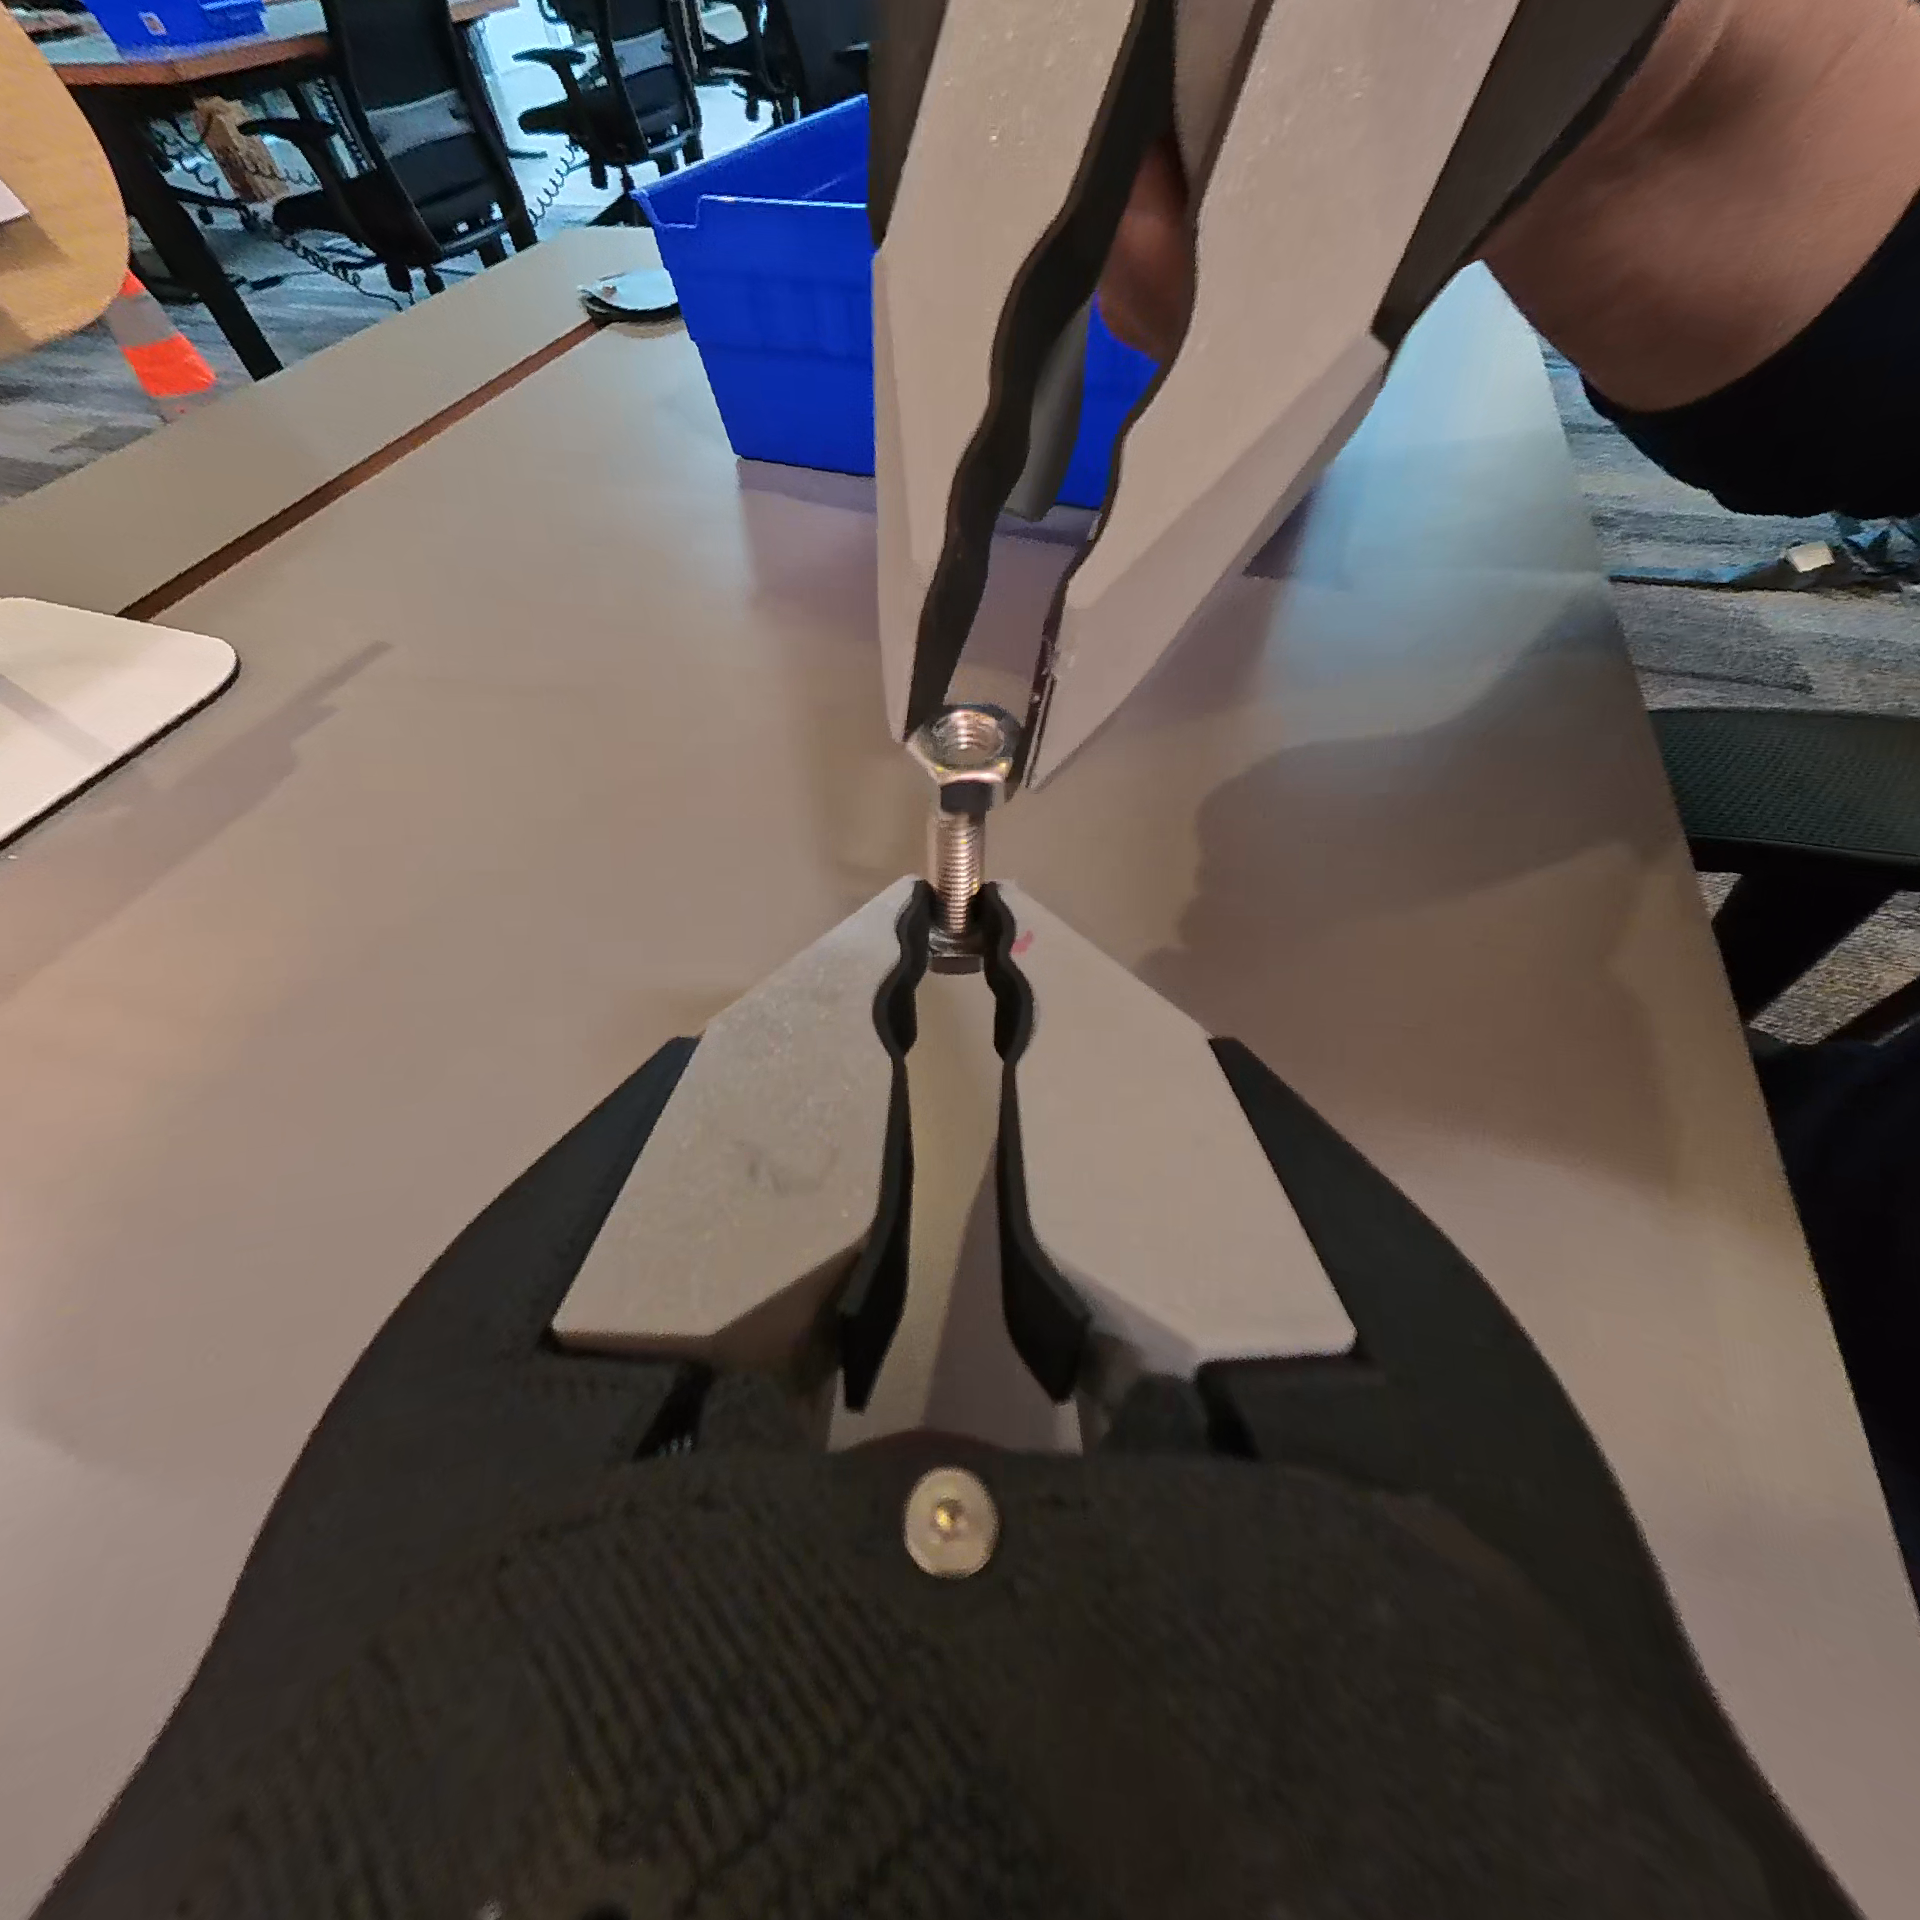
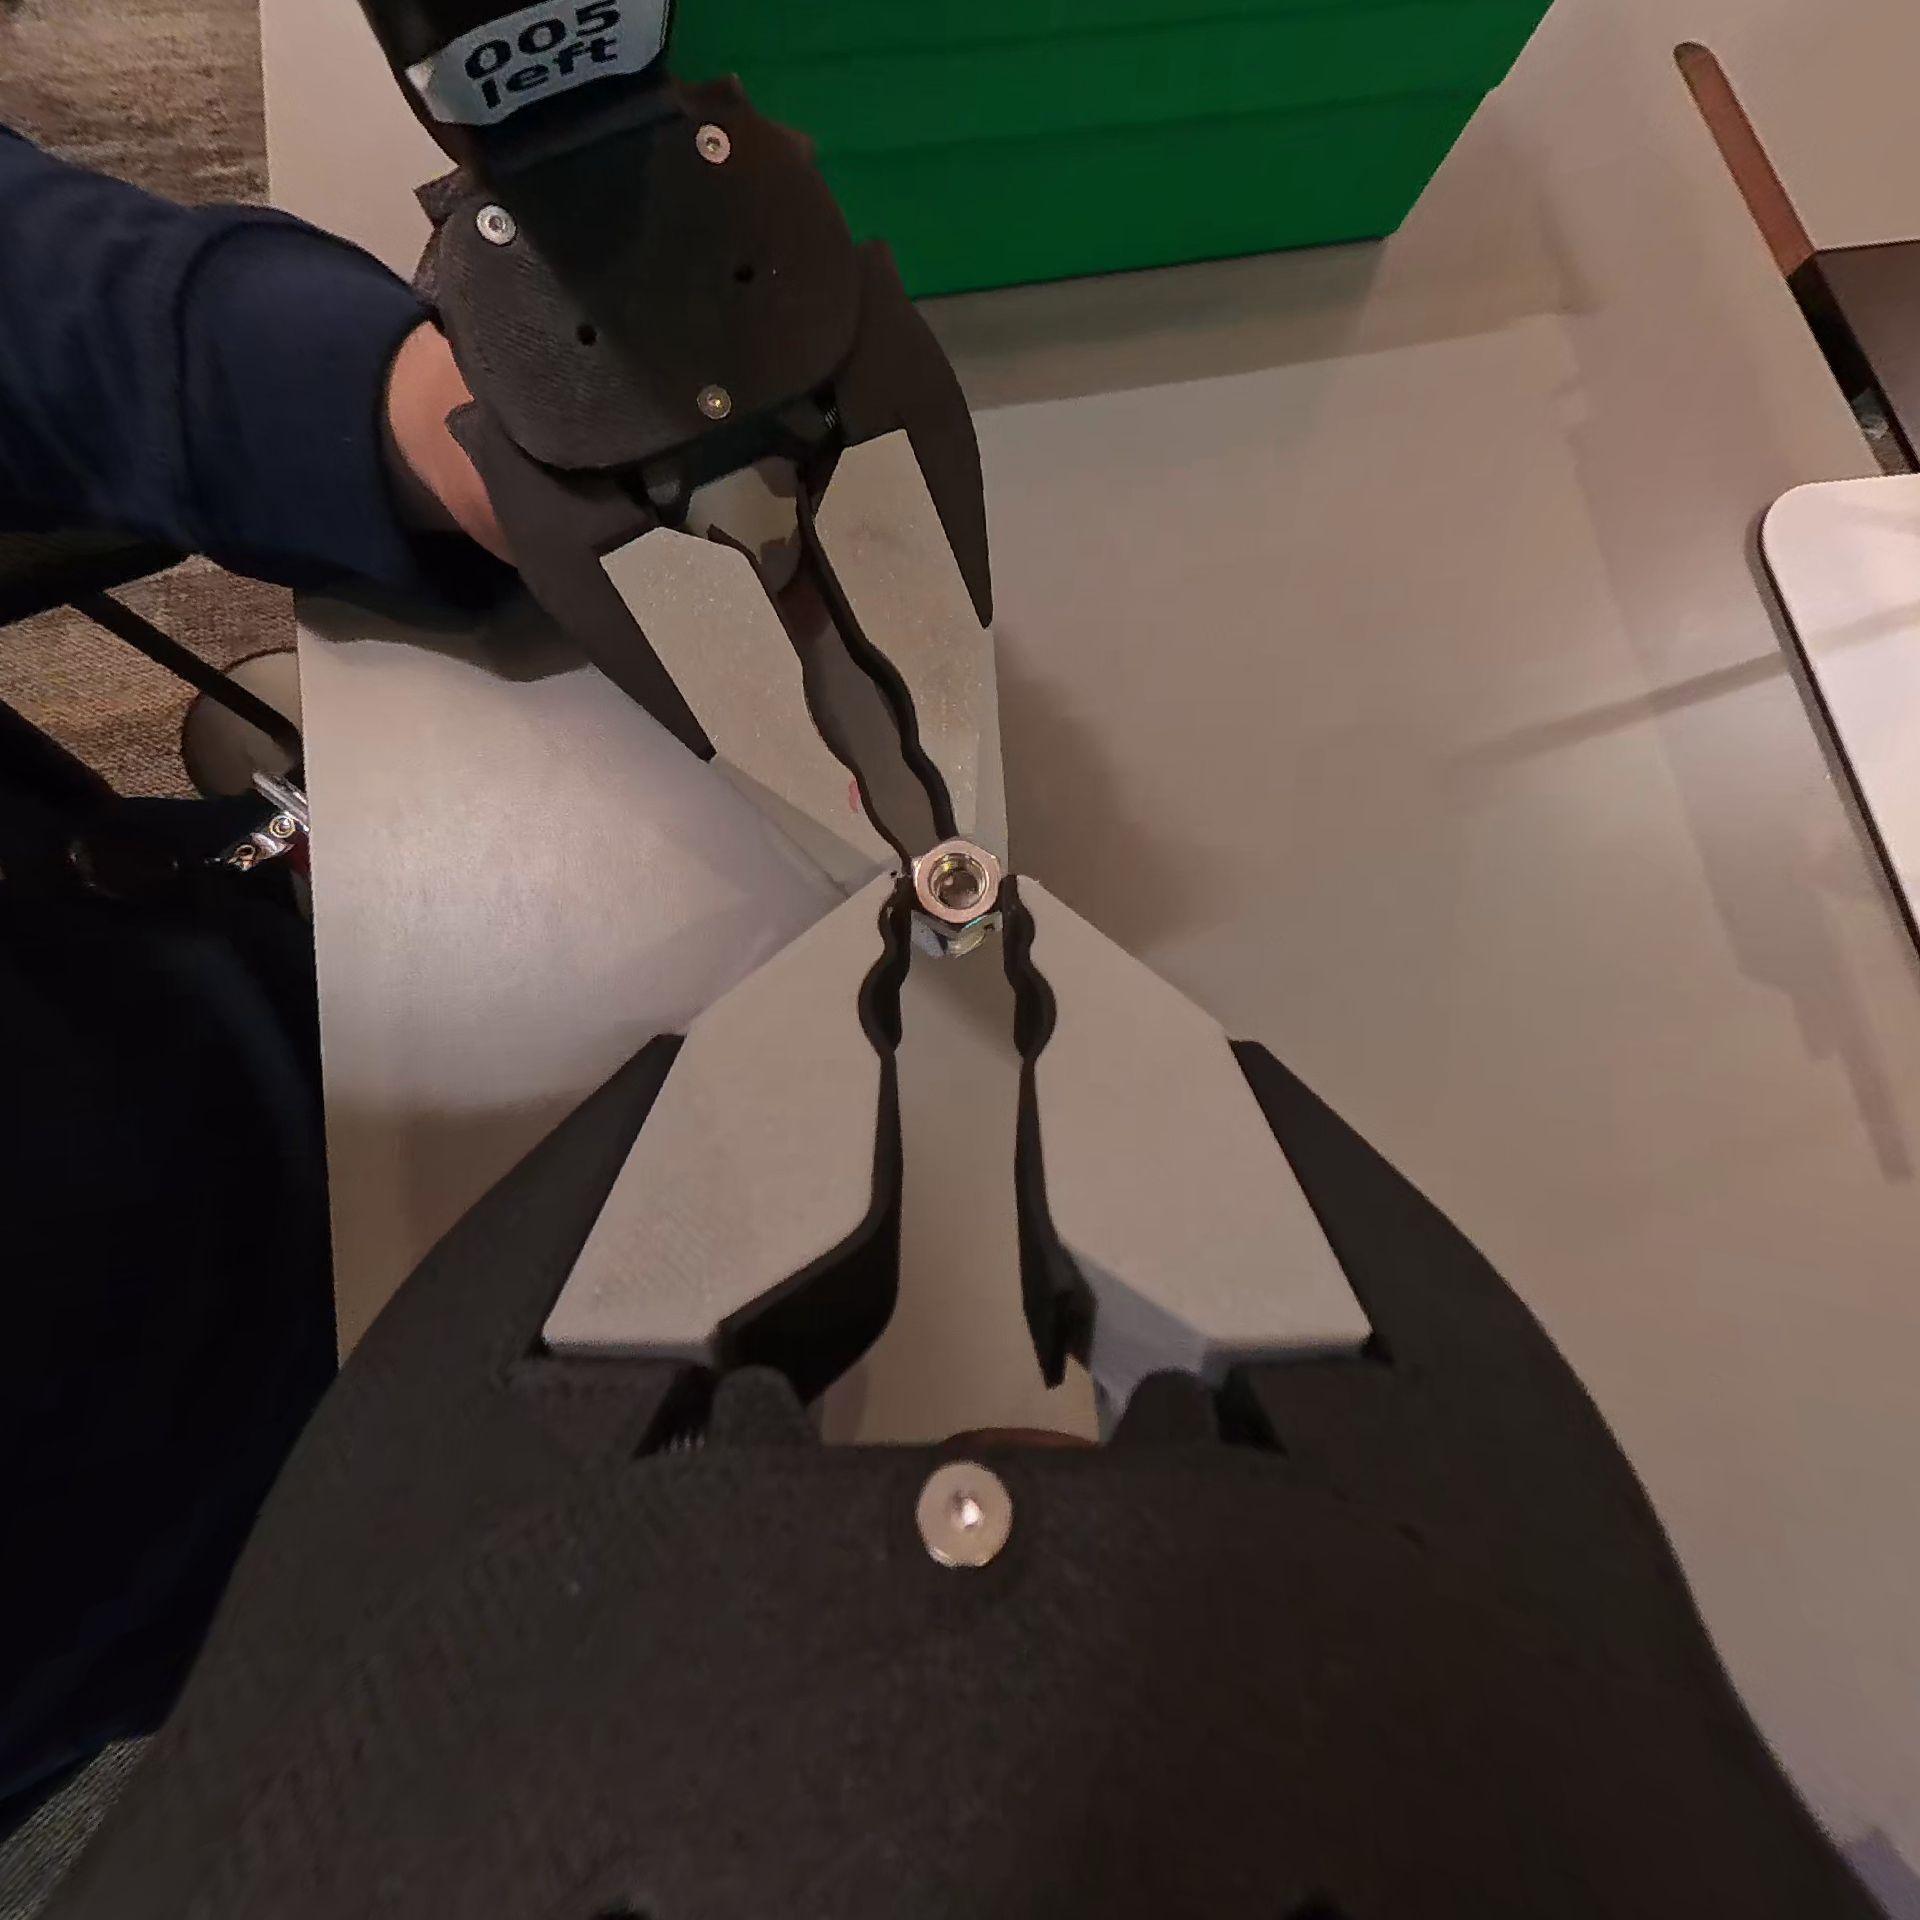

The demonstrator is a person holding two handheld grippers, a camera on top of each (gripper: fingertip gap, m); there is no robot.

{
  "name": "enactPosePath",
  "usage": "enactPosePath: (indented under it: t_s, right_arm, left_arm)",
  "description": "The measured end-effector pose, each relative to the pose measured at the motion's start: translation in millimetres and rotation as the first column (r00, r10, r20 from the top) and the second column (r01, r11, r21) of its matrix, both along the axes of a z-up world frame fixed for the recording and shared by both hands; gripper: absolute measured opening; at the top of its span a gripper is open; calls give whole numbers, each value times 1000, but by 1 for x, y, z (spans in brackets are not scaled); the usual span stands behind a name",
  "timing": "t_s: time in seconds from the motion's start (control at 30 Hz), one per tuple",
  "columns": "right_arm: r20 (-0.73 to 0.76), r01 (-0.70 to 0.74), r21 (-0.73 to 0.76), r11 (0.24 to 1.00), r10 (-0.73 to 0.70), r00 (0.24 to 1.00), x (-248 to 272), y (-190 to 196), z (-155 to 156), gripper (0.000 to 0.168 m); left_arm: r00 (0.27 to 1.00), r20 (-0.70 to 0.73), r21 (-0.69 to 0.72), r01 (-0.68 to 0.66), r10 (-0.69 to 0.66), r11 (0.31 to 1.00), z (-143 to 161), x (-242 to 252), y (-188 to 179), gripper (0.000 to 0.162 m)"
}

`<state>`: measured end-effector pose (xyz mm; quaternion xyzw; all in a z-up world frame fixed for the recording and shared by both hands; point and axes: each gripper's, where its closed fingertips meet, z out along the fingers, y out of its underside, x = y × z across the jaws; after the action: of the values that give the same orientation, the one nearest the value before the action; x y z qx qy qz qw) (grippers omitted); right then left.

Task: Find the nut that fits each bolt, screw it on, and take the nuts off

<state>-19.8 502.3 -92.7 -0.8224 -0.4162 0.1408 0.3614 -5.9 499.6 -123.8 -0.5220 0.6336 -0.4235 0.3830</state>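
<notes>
**Nut meets bolt above the table**

The left gripper [image 1: 958, 914] is squeezed tight on the bolt [image 1: 954, 852]. It holds the bolt near its head end, so the thread end sticks out past the tips and is free to take a nut. Holding it like this keeps the bolt from spinning.

Just past that, the right gripper [image 1: 977, 743] comes down from above. Its tips pinch the nut [image 1: 961, 750] by its flat sides, so the hole stays clear. The nut sits right at the tip of the bolt, touching it. In the right wrist view the nut [image 2: 954, 886] faces the camera and something shiny shows inside its hole. I cannot tell if the threads have caught. A smaller nut looks to sit on the bolt just under the big one.

Both tools are up in the air, over the table [image 1: 520, 831], so there is room to twist.

Farther back stands a blue bin [image 1: 774, 312]. In the other view a green bin [image 2: 1091, 135] stands at the far edge.
</notes>
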Motion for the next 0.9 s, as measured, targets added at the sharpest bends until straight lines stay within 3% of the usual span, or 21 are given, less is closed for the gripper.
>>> enactPosePath:
  t_s: [0.9]
  right_arm:
    - [-38, 19, -21, 1000, -20, 999, 1, 2, -5, 14]
  left_arm:
    - [1000, 10, -9, 1, -1, 1000, 3, 0, -1, 7]
